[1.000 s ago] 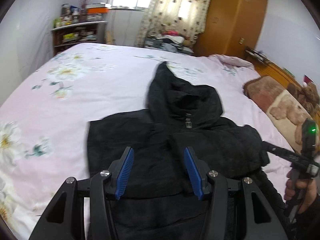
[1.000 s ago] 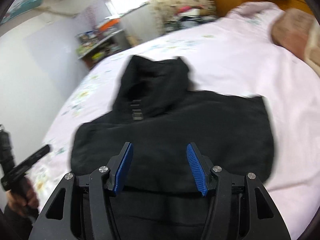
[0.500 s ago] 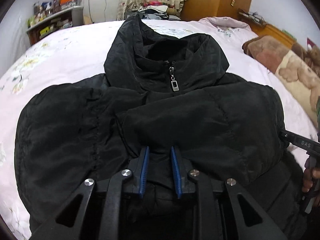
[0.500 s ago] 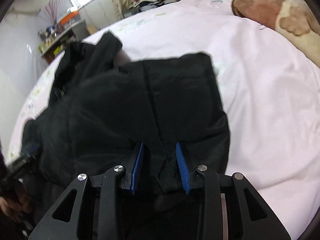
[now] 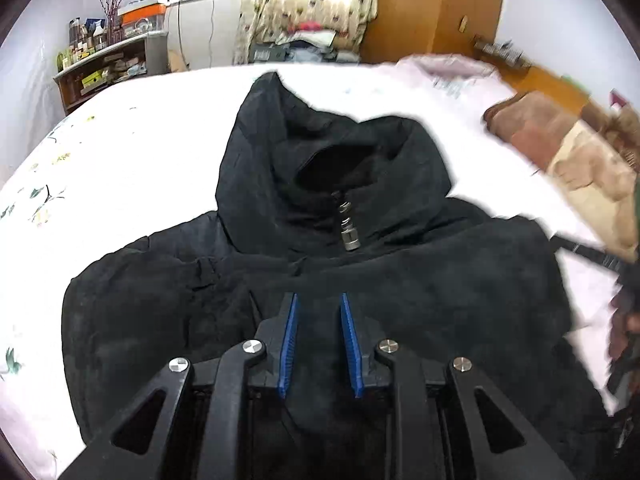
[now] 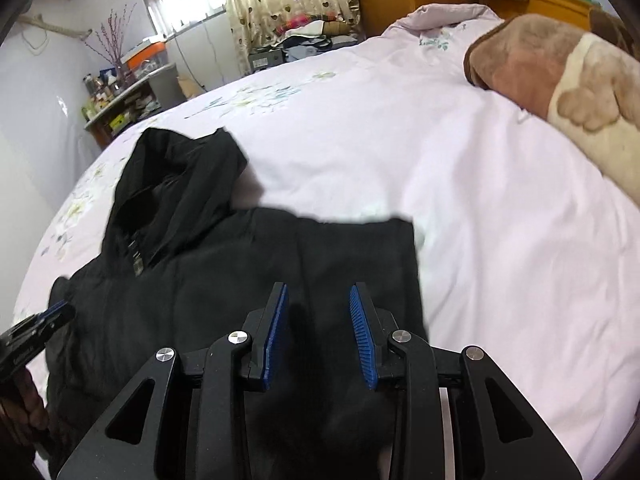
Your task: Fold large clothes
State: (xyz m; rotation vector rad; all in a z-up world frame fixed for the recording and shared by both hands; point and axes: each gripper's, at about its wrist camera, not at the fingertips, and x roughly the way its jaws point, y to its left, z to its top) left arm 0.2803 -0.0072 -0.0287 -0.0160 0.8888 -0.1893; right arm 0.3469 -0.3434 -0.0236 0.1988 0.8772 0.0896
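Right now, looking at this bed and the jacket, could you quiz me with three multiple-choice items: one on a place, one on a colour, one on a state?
1. Where does the jacket lie?
A. on the bed
B. on the shelf
C. on the floor

2. What colour are the gripper pads?
A. red
B. blue
C. green

3. How is the jacket's zip?
A. fully undone
B. missing
C. closed up to the collar

Answers:
1. A, the black jacket is spread on the pink floral sheet.
2. B, blue ribbed pads line the fingers in both wrist views.
3. C, the metal pull hangs just below the hood's opening, with the front closed beneath it.
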